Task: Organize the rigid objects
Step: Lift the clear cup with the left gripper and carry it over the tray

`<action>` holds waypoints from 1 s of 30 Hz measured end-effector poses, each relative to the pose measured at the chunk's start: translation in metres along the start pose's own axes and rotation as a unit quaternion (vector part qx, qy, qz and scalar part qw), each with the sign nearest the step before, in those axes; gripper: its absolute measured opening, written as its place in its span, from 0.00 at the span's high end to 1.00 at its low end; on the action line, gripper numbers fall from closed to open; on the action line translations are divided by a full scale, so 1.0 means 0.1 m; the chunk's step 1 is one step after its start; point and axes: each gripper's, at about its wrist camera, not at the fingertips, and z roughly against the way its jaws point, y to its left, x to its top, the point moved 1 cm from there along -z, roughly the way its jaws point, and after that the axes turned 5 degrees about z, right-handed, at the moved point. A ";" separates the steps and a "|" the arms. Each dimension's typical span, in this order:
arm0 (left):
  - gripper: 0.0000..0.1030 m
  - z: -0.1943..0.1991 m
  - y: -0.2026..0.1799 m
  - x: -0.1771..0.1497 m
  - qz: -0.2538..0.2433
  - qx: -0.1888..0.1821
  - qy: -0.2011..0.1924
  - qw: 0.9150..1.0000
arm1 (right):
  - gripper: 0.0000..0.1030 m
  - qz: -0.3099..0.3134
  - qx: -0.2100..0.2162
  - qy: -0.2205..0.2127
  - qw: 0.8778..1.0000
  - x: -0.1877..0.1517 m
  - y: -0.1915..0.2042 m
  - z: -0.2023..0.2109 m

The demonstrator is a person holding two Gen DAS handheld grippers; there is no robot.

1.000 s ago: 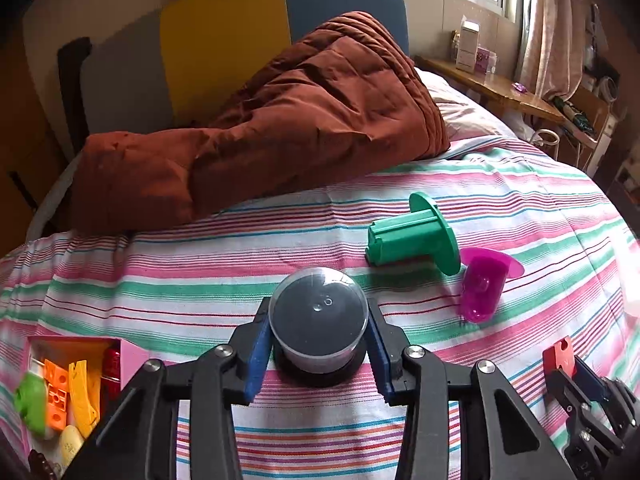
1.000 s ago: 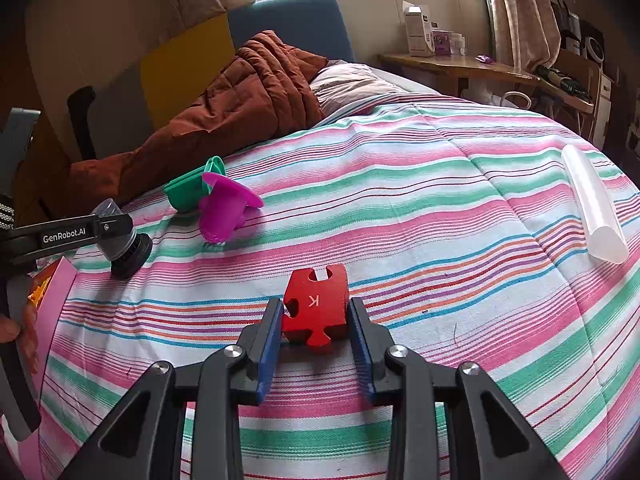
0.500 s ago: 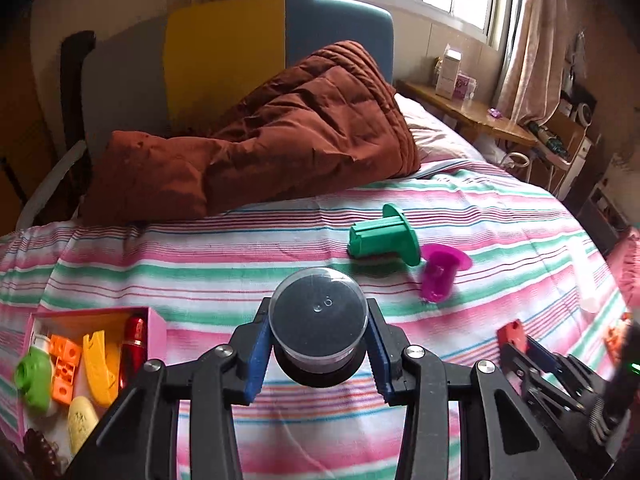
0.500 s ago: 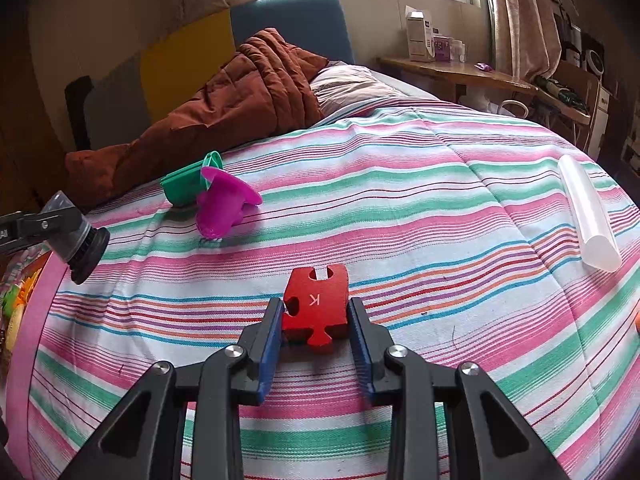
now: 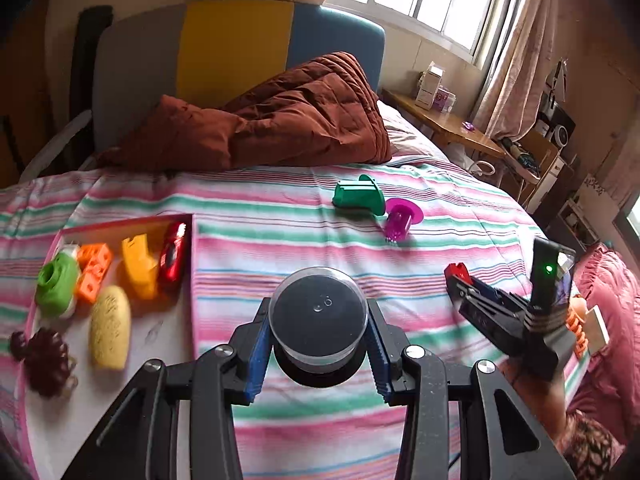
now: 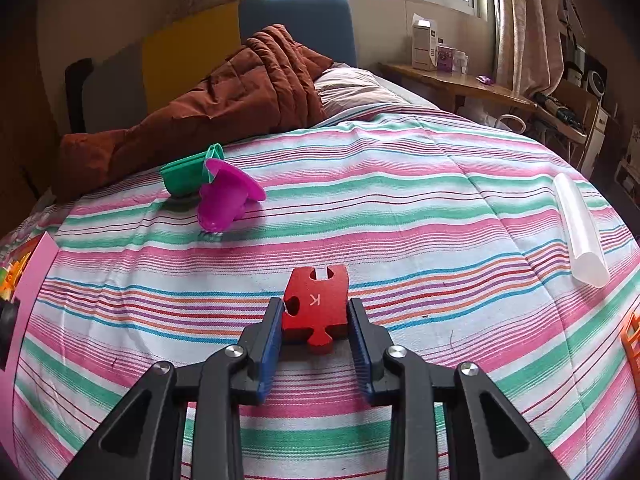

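My left gripper (image 5: 318,332) is shut on a round black container with a clear lid (image 5: 318,312), held above the striped bed just right of the pink tray (image 5: 120,224). The tray holds a green ring (image 5: 56,286), orange blocks (image 5: 94,270), a yellow piece (image 5: 138,268), a red toy car (image 5: 173,256), a yellow oval (image 5: 109,332) and a dark curly item (image 5: 42,354). My right gripper (image 6: 316,322) is shut on a red puzzle piece marked K (image 6: 316,304), low over the bedspread; the left wrist view shows it (image 5: 462,280) at right.
A green flanged part (image 5: 358,196) and a magenta cup (image 5: 400,220) lie mid-bed; both also show as green part (image 6: 186,172) and magenta cup (image 6: 224,196). A clear tube (image 6: 580,232) lies at right. A brown quilt (image 5: 280,128) covers the bed head. An orange item (image 6: 632,344) sits at the right edge.
My left gripper has carried the container back and leftward; the pink tray and its toys now lie in fuller view beside it. The right gripper with the red piece has stayed put.
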 end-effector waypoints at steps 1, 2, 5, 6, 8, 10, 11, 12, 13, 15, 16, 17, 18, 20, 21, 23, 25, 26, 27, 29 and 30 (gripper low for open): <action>0.58 0.08 0.06 -0.03 -0.001 0.004 -0.006 1.000 | 0.70 0.004 -0.001 -0.003 1.000 0.00 0.02 0.02; 0.58 0.16 0.12 -0.07 -0.003 0.008 -0.010 1.000 | 0.70 0.009 -0.003 -0.007 1.000 0.00 0.04 0.03; 0.58 0.36 0.34 -0.19 -0.002 0.021 -0.016 1.000 | 0.70 0.024 -0.005 -0.016 1.000 0.00 0.10 0.09; 0.58 0.42 0.42 -0.22 0.000 0.023 -0.016 1.000 | 0.70 0.029 -0.005 -0.017 0.999 -0.01 0.12 0.10; 0.58 0.53 0.60 -0.29 0.006 0.032 -0.017 0.999 | 0.70 0.036 -0.004 -0.019 0.999 -0.02 0.15 0.12; 0.58 0.63 0.77 -0.37 0.011 0.044 -0.016 0.999 | 0.70 0.038 -0.004 -0.021 0.999 -0.02 0.16 0.15; 0.58 0.66 0.86 -0.41 0.015 0.049 -0.015 0.999 | 0.70 0.038 -0.005 -0.022 0.999 -0.03 0.16 0.16; 0.58 0.70 0.96 -0.45 0.018 0.056 -0.012 0.998 | 0.70 0.036 -0.006 -0.022 0.999 -0.04 0.15 0.16; 0.58 0.72 1.04 -0.49 0.020 0.063 -0.009 0.998 | 0.70 0.033 -0.007 -0.022 0.999 -0.04 0.14 0.17; 0.58 0.75 1.21 -0.57 0.029 0.078 -0.006 0.997 | 0.70 0.025 -0.007 -0.022 0.999 -0.06 0.12 0.20; 0.58 0.76 1.29 -0.60 0.032 0.085 -0.001 0.996 | 0.70 0.020 -0.008 -0.021 1.000 -0.07 0.10 0.21; 0.58 0.75 1.35 -0.63 0.035 0.091 0.002 0.995 | 0.70 0.017 -0.008 -0.022 1.000 -0.08 0.09 0.22; 0.58 0.75 1.43 -0.66 0.041 0.097 0.004 0.994 | 0.70 0.016 -0.008 -0.025 1.000 -0.09 0.09 0.25; 0.58 0.74 1.54 -0.71 0.046 0.111 0.007 0.993 | 0.70 0.016 -0.010 -0.031 0.999 -0.11 0.11 0.30; 0.58 0.74 1.59 -0.72 0.050 0.115 0.008 0.992 | 0.70 0.018 -0.010 -0.033 0.999 -0.12 0.12 0.32; 0.58 0.74 1.68 -0.75 0.057 0.123 0.007 0.991 | 0.70 0.024 -0.010 -0.035 0.999 -0.14 0.15 0.36; 0.58 0.74 1.73 -0.75 0.052 0.136 0.000 0.989 | 0.70 0.031 -0.010 -0.038 0.999 -0.16 0.20 0.39; 0.58 0.74 1.75 -0.75 0.050 0.141 -0.003 0.989 | 0.70 0.034 -0.010 -0.039 0.999 -0.17 0.22 0.41; 0.58 0.73 1.75 -0.76 0.045 0.141 -0.002 0.989 | 0.70 0.036 -0.010 -0.039 0.999 -0.19 0.24 0.42; 0.56 0.75 1.76 -0.77 0.039 0.143 -0.007 0.989 | 0.70 0.040 -0.008 -0.038 0.998 -0.21 0.27 0.45; 0.51 0.79 1.76 -0.78 0.038 0.147 -0.017 0.988 | 0.70 0.041 -0.008 -0.038 0.998 -0.23 0.28 0.46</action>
